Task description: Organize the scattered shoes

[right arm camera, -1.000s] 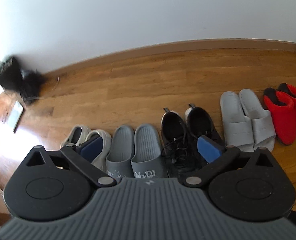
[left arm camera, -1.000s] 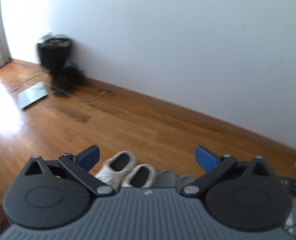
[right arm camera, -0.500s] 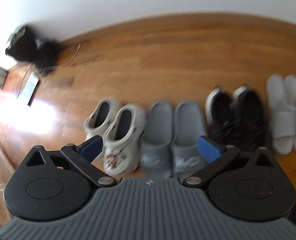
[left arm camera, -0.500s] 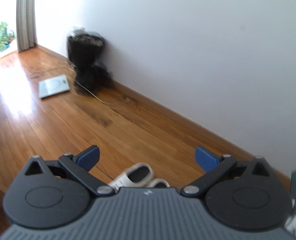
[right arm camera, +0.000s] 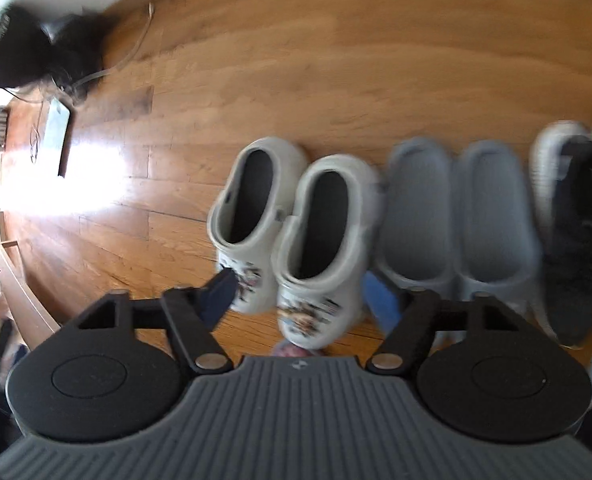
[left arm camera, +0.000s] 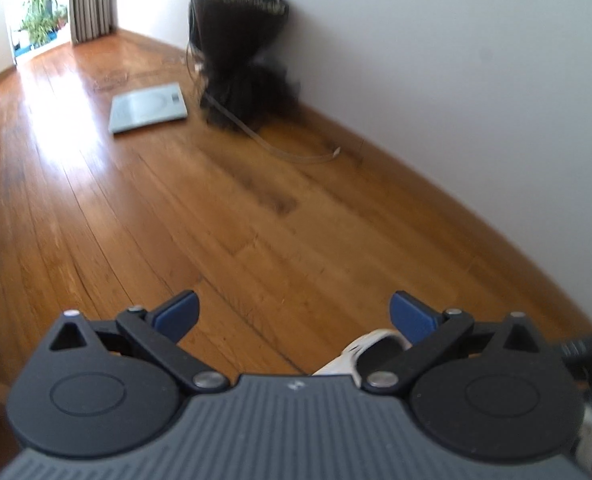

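Right gripper (right arm camera: 302, 296) pointed steeply down over the white clogs (right arm camera: 291, 224); jaws had just been closing in, not pressed together. Toe of the nearer clog (right arm camera: 320, 248) sat between the blue pads (right arm camera: 217, 294), but the blur left it unclear whether the pads touched it, so no confirmed grip. The other clog of the pair lay touching it, on the side toward the black bin (right arm camera: 23, 48).

Landmark: the white clogs. They stood side by side on the wood floor (right arm camera: 336, 60), toes toward the camera. Just beside them, away from the bin, a pair of grey slides (right arm camera: 456, 216), parallel and touching each other. Past the slides, black sneakers (right arm camera: 576, 220), heavily blurred at the frame edge. All in one row. Toward the bin from the clogs, well apart, a flat grey scale (right arm camera: 57, 128) lay on the floor.

Left gripper (left arm camera: 293, 314): jaws spread wide, nothing between them, bare floor (left arm camera: 175, 200) beneath. One white clog (left arm camera: 372, 346) peeked out under its right finger, mostly hidden by the gripper body. From that clog, the scale (left arm camera: 147, 108) and the bin (left arm camera: 235, 48) sat far off along the white wall (left arm camera: 456, 60).
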Demonstrator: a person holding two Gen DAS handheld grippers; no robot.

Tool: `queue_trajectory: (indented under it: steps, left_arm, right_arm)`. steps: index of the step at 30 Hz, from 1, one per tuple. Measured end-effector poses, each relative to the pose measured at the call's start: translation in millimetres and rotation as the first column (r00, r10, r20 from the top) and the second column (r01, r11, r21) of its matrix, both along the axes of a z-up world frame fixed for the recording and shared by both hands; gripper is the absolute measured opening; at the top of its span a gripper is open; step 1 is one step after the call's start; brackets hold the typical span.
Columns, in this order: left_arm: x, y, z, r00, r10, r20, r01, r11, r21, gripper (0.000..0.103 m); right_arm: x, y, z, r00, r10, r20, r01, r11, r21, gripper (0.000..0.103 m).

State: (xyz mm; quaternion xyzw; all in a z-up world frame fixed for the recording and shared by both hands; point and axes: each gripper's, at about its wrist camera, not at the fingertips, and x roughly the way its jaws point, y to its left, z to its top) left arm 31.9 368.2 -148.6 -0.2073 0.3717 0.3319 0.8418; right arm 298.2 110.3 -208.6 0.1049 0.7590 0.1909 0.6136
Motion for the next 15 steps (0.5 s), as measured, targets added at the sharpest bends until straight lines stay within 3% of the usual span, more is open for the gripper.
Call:
queue_trajectory:
  steps: [4,9,12,15]
  left_arm:
    - [-12,10,-46,0.997,0.069,-0.03,-0.07,0.996,-0.046,0.103]
    - [-29,7,-57,0.996,0.071,-0.058,-0.077,0.992,-0.098,0.103]
    - [-35,5,-53,0.995,0.077,-0.066,-0.082,0.993,-0.079,0.103]
    - [-38,7,-50,0.994,0.086,-0.06,-0.091,0.991,-0.093,0.103]
  right_arm:
    - [3,42,-54,0.997,-0.018,-0.077,0.013,0.998,-0.062,0.067]
    - [-8,71,-111,0.985,-0.067,-0.157,0.045,0.989,-0.14,0.064]
    - [-20,76,-113,0.992,-0.018,-0.125,0.001,0.992,-0.129,0.057]
    - [-28,79,-112,0.992,0.002,-0.126,-0.019,0.991,-0.134,0.056]
